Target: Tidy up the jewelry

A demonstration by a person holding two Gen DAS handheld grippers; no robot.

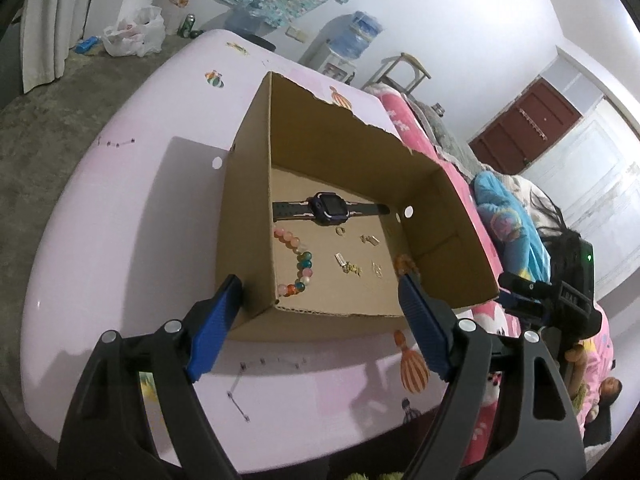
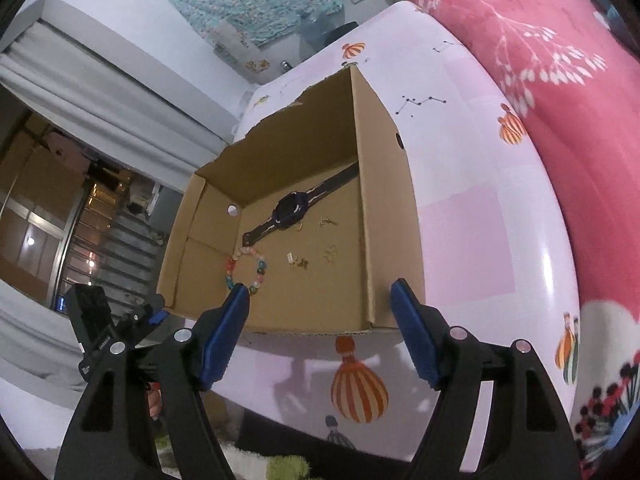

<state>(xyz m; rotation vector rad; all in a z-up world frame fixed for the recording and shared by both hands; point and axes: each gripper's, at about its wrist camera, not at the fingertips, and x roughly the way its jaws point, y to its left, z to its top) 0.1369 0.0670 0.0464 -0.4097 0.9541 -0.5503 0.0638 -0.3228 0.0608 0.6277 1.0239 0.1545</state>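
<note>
Open cardboard box on a pink table. Inside, on the floor: a dark watch laid flat toward the far wall, a bead bracelet near the left wall, small gold pieces scattered right of the beads. Left gripper over the near edge, fingers wide, nothing between them. Right gripper likewise spread wide and empty, just short of the box.

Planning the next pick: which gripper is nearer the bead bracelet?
Left, probably. Left gripper hangs over the box's bracelet corner; right gripper hovers at the opposite near edge.
</note>
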